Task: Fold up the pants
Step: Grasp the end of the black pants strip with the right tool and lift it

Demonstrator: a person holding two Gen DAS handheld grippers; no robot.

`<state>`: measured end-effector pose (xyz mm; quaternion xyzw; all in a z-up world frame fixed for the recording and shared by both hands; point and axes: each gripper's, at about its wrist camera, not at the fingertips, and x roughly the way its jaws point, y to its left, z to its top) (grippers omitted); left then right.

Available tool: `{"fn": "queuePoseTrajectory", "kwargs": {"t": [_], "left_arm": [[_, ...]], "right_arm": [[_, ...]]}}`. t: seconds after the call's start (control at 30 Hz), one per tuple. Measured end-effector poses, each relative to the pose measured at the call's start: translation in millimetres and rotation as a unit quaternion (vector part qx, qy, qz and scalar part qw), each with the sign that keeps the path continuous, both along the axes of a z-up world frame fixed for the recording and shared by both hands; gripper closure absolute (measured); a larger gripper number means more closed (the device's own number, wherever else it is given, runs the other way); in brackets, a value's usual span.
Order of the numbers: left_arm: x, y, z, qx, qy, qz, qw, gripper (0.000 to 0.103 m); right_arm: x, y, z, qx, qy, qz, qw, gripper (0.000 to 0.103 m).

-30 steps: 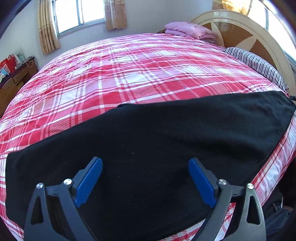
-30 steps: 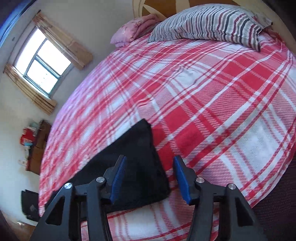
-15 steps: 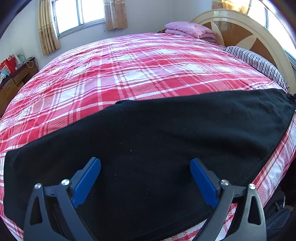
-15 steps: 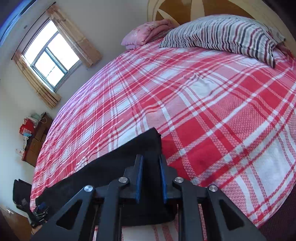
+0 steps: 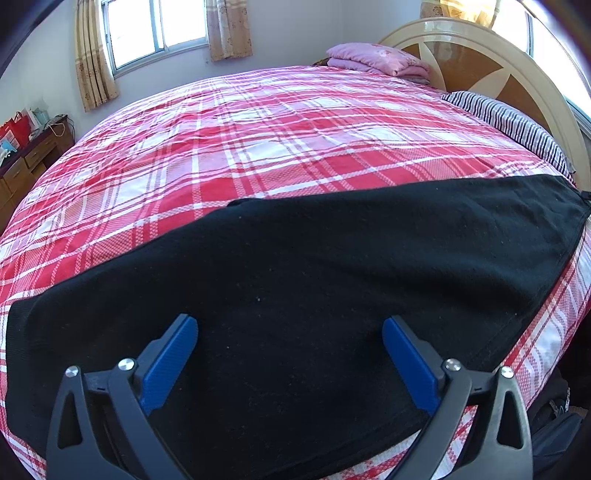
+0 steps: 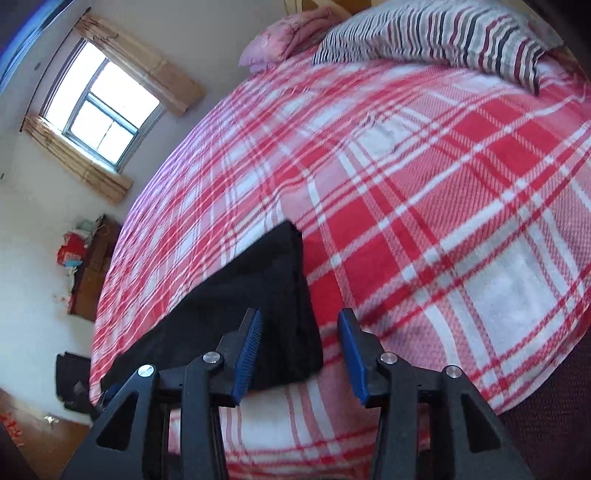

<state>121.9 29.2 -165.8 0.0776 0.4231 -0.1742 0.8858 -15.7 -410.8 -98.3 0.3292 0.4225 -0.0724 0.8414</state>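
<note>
Pants (image 5: 314, 295) lie flat across the lower half of the frame on the plaid bed (image 5: 258, 147). Left gripper (image 5: 290, 354) gapes wide above them; right gripper (image 6: 301, 350), just reopened and empty, should bite deeper at that corner before lifting

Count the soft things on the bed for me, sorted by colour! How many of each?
Black pants: 1
Pink folded blanket: 1
Striped pillow: 1
Red and white checked bedspread: 1
Total: 4
</note>
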Motion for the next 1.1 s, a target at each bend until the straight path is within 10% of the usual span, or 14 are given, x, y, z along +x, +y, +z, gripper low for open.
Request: {"fn": "queuePoseTrajectory", "kwargs": {"t": [0.27,0.33,0.43,0.83,1.1], "left_arm": [[-1,0,0,0.000,-0.001,0.000,1.0000,0.000],[-1,0,0,0.001,-0.001,0.000,1.0000,0.000],[-1,0,0,0.000,0.000,0.000,1.0000,0.000],[3,7,3,-0.013,0.005,0.009,0.9999,0.000],[5,13,12,-0.023,-0.002,0.014,0.9996,0.000]], "right_arm": [[-9,-17,-16,0.087,-0.044,0.020,0.995,0.058],[-6,-11,-16,0.069,-0.049,0.018,0.996,0.059],[0,-1,-14,0.038,-0.041,0.016,0.998,0.089],[9,50,43,-0.090,-0.067,0.016,0.994,0.092],[31,166,98,-0.173,-0.118,0.126,0.970,0.093]]}}
